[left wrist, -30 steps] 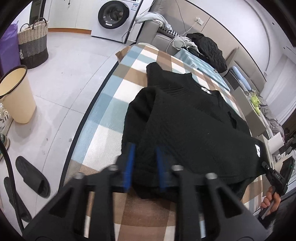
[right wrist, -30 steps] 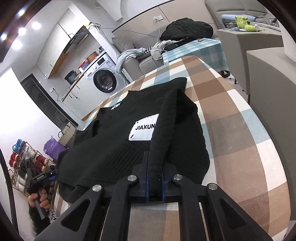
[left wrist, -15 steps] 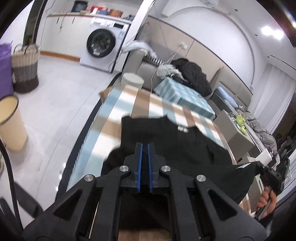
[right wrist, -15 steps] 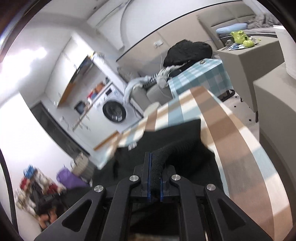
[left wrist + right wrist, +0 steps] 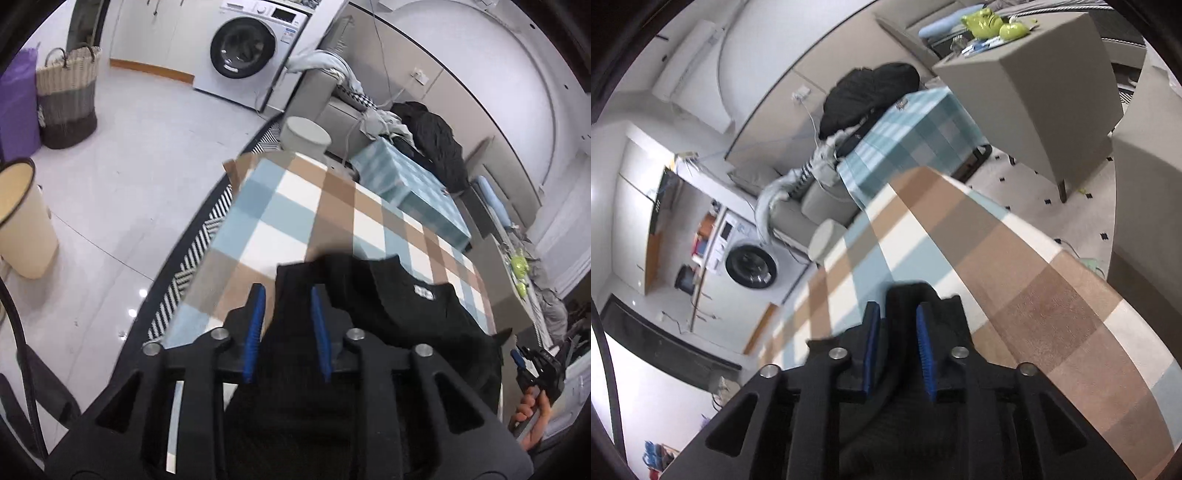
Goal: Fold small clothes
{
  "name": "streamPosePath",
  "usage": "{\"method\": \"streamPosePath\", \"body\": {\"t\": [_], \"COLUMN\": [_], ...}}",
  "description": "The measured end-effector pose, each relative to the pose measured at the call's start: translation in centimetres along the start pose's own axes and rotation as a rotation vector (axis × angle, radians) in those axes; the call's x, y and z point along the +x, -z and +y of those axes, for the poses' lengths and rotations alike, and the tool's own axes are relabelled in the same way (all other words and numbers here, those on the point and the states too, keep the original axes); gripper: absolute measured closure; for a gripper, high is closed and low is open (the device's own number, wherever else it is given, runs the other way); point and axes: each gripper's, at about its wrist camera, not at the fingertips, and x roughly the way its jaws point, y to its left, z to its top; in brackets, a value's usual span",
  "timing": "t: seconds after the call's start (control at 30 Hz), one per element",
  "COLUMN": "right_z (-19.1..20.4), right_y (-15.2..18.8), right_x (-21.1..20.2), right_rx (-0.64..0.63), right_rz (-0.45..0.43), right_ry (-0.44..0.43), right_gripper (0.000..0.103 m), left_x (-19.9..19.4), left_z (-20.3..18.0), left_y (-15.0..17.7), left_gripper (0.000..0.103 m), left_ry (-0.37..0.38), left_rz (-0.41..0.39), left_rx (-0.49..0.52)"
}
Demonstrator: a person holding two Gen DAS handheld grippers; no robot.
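A black knit sweater (image 5: 399, 306) lies folded on the checked table (image 5: 295, 214), with a small white neck label (image 5: 423, 290). My left gripper (image 5: 286, 308) is open, its blue pads on either side of a band of the black fabric near the sweater's far edge. In the right wrist view my right gripper (image 5: 897, 325) is open too, with the sweater's edge (image 5: 912, 295) lying loose between the pads, over the checked table (image 5: 1015, 266).
A white round stool (image 5: 304, 134) stands past the table's far end. A teal checked bench (image 5: 410, 184) carries a black jacket (image 5: 432, 136). A cream bin (image 5: 22, 218) and woven basket (image 5: 68, 96) stand on the floor at left. A grey cabinet (image 5: 1034, 85) is at right.
Both grippers were shut on the sweater half a second ago and carried it forward over itself. Now both have opened and the fabric lies loose between their pads.
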Motion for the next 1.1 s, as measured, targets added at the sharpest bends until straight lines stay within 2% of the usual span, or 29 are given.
{"method": "streamPosePath", "body": {"t": [0.03, 0.1, 0.2, 0.23, 0.3, 0.4, 0.5, 0.6, 0.73, 0.83, 0.93, 1.0, 1.07, 1.1], "right_z": [0.0, -0.1, 0.0, 0.0, -0.2, -0.1, -0.4, -0.3, 0.1, 1.0, 1.8, 2.3, 2.4, 2.5], "right_y": [0.1, 0.4, 0.5, 0.5, 1.0, 1.6, 2.7, 4.2, 7.2, 9.8, 11.7, 12.5, 13.0, 13.0], "right_x": [-0.2, -0.6, -0.3, 0.0, 0.3, 1.2, 1.3, 0.7, 0.3, -1.5, -3.4, -4.2, -3.4, -2.8], "right_rx": [-0.025, -0.069, -0.133, -0.141, -0.146, -0.172, -0.203, -0.31, -0.489, -0.644, -0.739, -0.771, -0.791, -0.795], "right_rz": [0.004, -0.002, 0.011, 0.019, 0.031, 0.074, 0.127, 0.166, 0.231, 0.204, 0.155, 0.134, 0.18, 0.197], "right_ry": [0.002, 0.038, 0.097, 0.101, 0.1, 0.145, 0.147, 0.188, 0.246, 0.291, 0.306, 0.3, 0.252, 0.259], "right_gripper": [0.073, 0.072, 0.069, 0.062, 0.055, 0.053, 0.053, 0.053, 0.053, 0.053, 0.053, 0.051, 0.05, 0.05], "left_x": [0.0, 0.4, 1.8, 2.6, 3.5, 5.1, 5.4, 5.4, 4.7, 2.5, 0.3, 0.1, 0.9, 1.6], "left_z": [0.0, -0.2, -0.7, -0.9, -1.4, -2.1, -2.4, -2.5, -2.9, -3.5, -4.9, -6.0, -7.0, -7.5], "left_y": [0.4, 1.0, 1.6, 1.5, 1.7, 2.1, 3.2, 4.7, 7.0, 9.0, 10.8, 11.7, 12.6, 13.1], "left_gripper": [0.072, 0.062, 0.06, 0.06, 0.059, 0.057, 0.057, 0.057, 0.057, 0.057, 0.055, 0.051, 0.051, 0.051], "left_ry": [-0.008, -0.011, -0.011, -0.023, -0.022, -0.061, -0.05, -0.092, -0.095, -0.134, -0.135, -0.103, -0.096, -0.09], "left_rz": [-0.008, -0.012, 0.015, 0.031, 0.043, 0.09, 0.117, 0.135, 0.174, 0.126, 0.073, 0.083, 0.11, 0.134], "left_rx": [0.016, 0.035, 0.061, 0.068, 0.081, 0.115, 0.145, 0.189, 0.22, 0.248, 0.303, 0.356, 0.407, 0.429]}}
